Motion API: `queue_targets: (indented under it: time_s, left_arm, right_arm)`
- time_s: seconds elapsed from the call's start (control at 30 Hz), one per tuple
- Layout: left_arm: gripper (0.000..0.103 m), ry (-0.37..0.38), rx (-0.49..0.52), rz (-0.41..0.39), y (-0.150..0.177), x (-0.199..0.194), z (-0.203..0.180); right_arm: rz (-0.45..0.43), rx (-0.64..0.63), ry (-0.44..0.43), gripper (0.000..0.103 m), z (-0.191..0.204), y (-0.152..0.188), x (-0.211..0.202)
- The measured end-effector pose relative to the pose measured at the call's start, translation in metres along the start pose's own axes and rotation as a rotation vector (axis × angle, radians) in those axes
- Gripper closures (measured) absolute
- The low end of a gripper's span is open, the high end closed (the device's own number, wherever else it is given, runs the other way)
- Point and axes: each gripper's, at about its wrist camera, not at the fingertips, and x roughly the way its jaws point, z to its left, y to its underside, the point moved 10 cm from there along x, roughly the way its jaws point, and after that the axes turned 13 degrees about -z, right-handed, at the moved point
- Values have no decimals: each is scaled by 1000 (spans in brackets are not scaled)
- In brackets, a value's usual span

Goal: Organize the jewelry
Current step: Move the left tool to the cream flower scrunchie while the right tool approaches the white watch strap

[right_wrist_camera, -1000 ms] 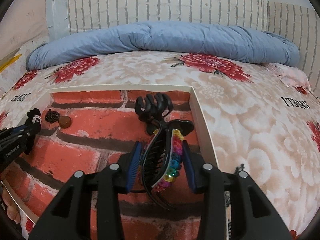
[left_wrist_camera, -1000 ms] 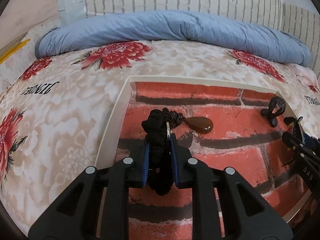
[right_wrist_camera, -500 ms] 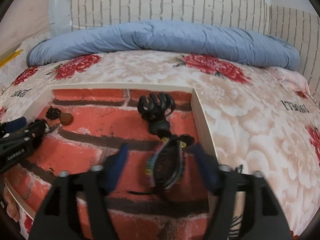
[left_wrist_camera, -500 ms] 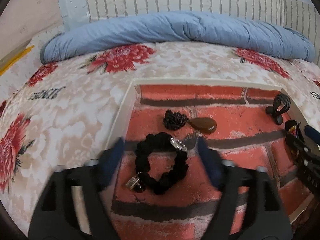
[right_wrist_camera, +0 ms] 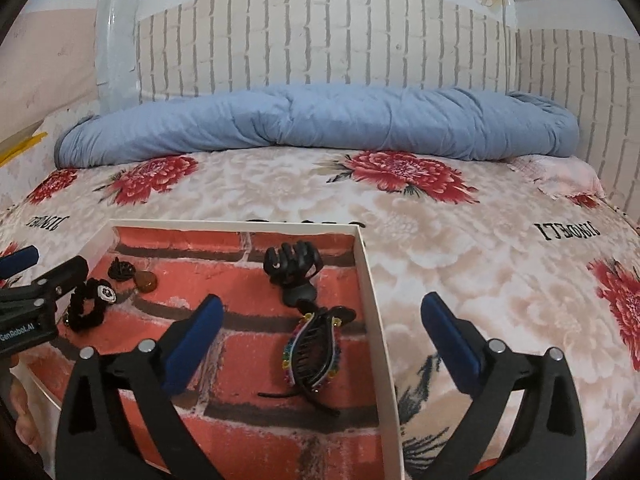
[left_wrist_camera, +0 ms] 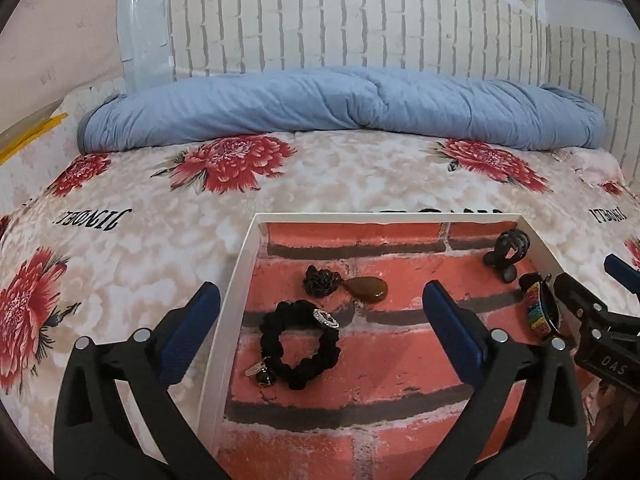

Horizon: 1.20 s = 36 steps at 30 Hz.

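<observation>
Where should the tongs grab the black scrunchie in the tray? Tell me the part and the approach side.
Grip the black scrunchie across its plain right-hand band, away from the silver charm on top and the dangling charms at lower left. It lies flat as an open ring on the tray, so the left tongs, now open above it, should come straight down, one finger inside the ring, one outside.
</observation>
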Motion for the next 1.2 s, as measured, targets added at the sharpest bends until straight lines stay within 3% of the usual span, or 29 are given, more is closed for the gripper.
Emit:
queue_targets:
  time_s: [0.37,0.53,0.67,0.87,1.2]
  left_arm:
    - [5,-14,29,-11,-8,-29,-8]
    - [5,33,-17,15,-10,-67,-17]
    - [5,22,5,8,-7,-97,-18]
    - [5,46,3,27,10,-148,-17]
    - [5,-2,122,42,62,-223,-4]
  right_arm:
    - [-16,-44,5,6,-1,-6,-30]
    - [-10,-29,13,6,-14,-16,-68]
    - [-9,-23,17,6,-26,-13,-102]
    - [0,-48,60,6,-43,1,-155]
    - [33,-36,71,6,-44,54,-225]
